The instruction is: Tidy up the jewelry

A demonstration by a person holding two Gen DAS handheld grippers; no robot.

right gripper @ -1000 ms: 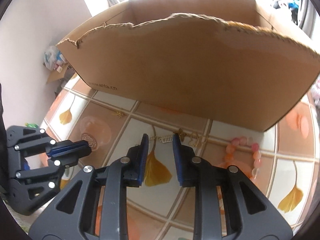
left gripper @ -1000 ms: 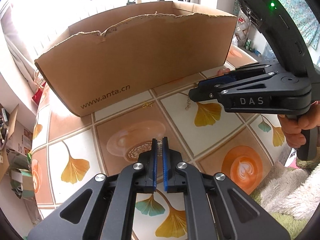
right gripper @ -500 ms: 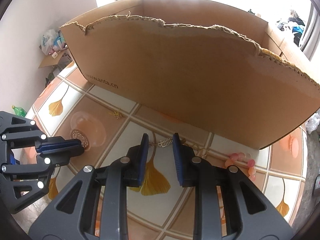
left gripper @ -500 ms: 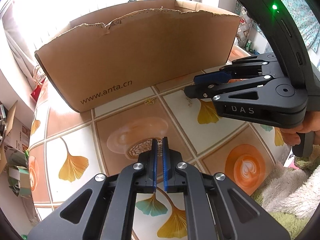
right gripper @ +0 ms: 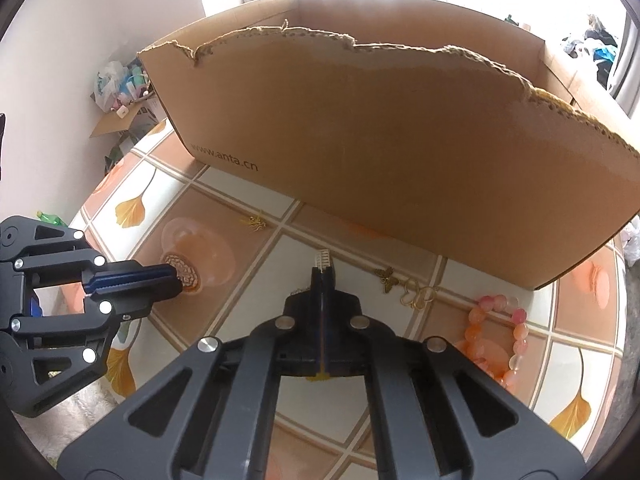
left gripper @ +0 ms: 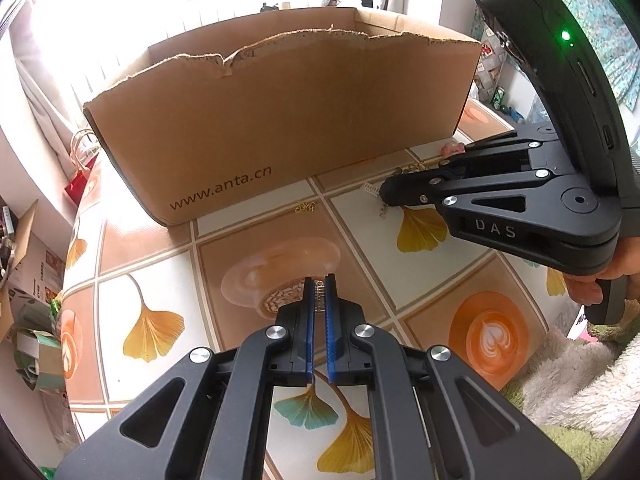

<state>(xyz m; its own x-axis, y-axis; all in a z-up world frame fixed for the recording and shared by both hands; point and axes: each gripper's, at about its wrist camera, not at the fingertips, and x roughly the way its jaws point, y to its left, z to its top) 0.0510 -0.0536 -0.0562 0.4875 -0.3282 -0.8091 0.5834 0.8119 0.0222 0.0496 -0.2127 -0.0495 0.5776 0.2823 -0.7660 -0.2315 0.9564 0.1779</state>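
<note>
Cardboard box [right gripper: 380, 152], one; two hand-held grippers.

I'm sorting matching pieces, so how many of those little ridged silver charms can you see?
2. One silver charm is pinched in the left gripper; the other silver charm sticks out of the shut right gripper. More may hide inside the cardboard box.

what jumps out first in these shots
A big torn-edged cardboard box fills the back of the ginkgo-patterned table. In front of it, the right hand-held gripper is shut on a small silver hair clip, with a pink bead bracelet lying to its right.
</note>
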